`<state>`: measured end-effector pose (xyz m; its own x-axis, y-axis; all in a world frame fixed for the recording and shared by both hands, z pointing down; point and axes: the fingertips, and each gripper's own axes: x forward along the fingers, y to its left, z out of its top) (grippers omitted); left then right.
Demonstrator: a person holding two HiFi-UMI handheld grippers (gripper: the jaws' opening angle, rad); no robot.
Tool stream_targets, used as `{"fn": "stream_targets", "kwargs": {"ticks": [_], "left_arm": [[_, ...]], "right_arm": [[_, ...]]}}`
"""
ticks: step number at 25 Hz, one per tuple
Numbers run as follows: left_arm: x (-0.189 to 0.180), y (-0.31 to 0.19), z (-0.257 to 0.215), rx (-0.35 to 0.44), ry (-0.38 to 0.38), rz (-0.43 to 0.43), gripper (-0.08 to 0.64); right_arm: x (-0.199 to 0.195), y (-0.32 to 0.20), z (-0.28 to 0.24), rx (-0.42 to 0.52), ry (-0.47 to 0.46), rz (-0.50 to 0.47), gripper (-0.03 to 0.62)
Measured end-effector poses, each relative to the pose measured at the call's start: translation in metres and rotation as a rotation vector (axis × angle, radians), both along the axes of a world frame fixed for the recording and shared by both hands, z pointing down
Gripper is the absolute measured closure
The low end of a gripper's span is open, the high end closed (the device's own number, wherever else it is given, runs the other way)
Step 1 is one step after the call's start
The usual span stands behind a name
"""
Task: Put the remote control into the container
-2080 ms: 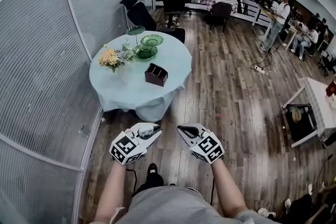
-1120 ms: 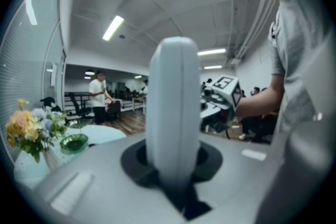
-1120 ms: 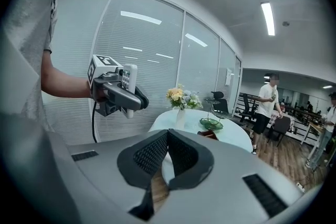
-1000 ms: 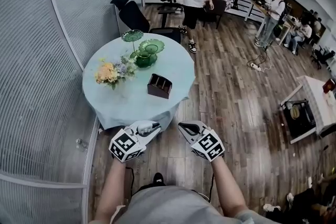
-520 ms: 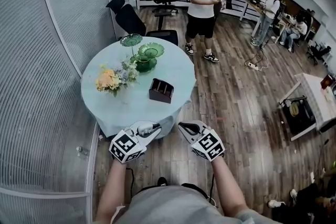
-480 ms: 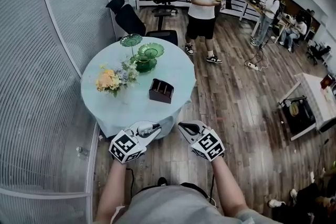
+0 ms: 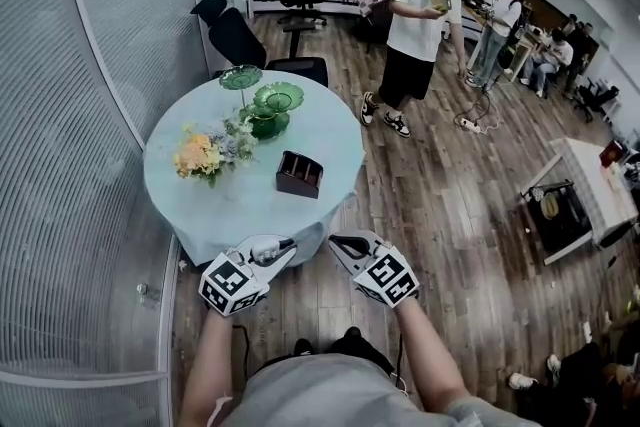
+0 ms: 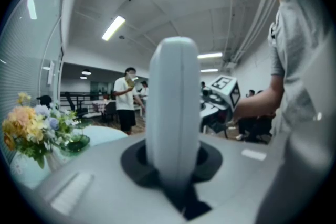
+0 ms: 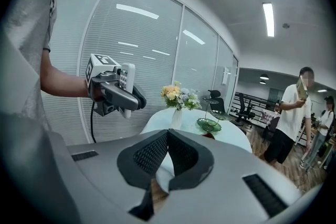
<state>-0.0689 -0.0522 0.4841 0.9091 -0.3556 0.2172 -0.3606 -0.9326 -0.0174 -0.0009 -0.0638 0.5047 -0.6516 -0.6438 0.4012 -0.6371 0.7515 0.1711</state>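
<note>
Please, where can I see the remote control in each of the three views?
Head view: remote control at bottom, left of centre, in the left gripper.
Left gripper view: upright in the middle, between the jaws.
Right gripper view: upper left, buttons visible.
Shared landmark: the flower bouquet.

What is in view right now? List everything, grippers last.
table: one, pale blue cloth, straight ahead
container: one, dark brown, on the table, right of the flowers
flowers: one bunch, yellow and pale, table's left side
tiered dishes: one set, green glass, table's far side
office chair: one, black, behind the table
standing person: one, white shirt, black shorts, on the floor right of the table
side table: one, white, far right
remote control: one, white, in the left gripper
left gripper: one, pale grey, shut on the remote control
right gripper: one, pale grey, shut, empty
</note>
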Motion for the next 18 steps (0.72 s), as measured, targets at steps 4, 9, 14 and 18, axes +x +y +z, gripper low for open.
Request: {"fn": "stream_targets", "kwargs": {"ticks": [4,9,14,18], "left_arm": [[0.001,-0.002,0.005,-0.006,-0.004,-0.003,0.518],[0.009,-0.008,0.004,-0.006,-0.014,-0.005,0.518],[0.016,-0.019,0.006,-0.016,-0.022,-0.017,0.518],[0.023,-0.033,0.010,-0.025,-0.031,-0.029,0.518]], "right_arm": [[0.002,0.000,0.005,-0.008,0.012,-0.006,0.574],[0.009,-0.005,0.005,-0.020,0.001,-0.007,0.574],[0.015,-0.018,0.009,-0.024,-0.011,-0.019,0.574],[0.020,-0.032,0.011,-0.035,-0.021,-0.032,0.575]]}}
